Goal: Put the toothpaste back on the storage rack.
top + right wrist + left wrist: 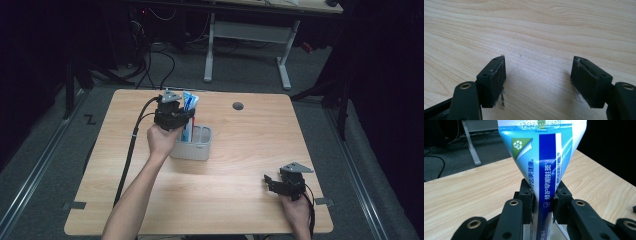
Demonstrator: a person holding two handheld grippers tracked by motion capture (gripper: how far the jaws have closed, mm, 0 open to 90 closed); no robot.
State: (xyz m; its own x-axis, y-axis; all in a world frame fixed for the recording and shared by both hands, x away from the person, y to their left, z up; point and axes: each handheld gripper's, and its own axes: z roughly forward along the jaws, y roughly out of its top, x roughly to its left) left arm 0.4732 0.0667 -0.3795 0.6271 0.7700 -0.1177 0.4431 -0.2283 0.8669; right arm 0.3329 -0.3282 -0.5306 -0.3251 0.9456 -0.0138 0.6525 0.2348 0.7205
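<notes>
The left hand-held gripper [543, 202], clamped on a soft toothpaste tube [544, 162] standing in the grey holder [194, 145] at the bench's [240, 150] ten o'clock, could let it buckle or slip; the right hand-held gripper [537, 75] rests wide open, empty, at five o'clock.

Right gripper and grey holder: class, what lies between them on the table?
Only bare wooden table separates the right gripper from the grey holder, as the high view shows.

A light wooden table [240, 150] with a round grey grommet [238, 106] — white-legged desk [250, 32] behind.
</notes>
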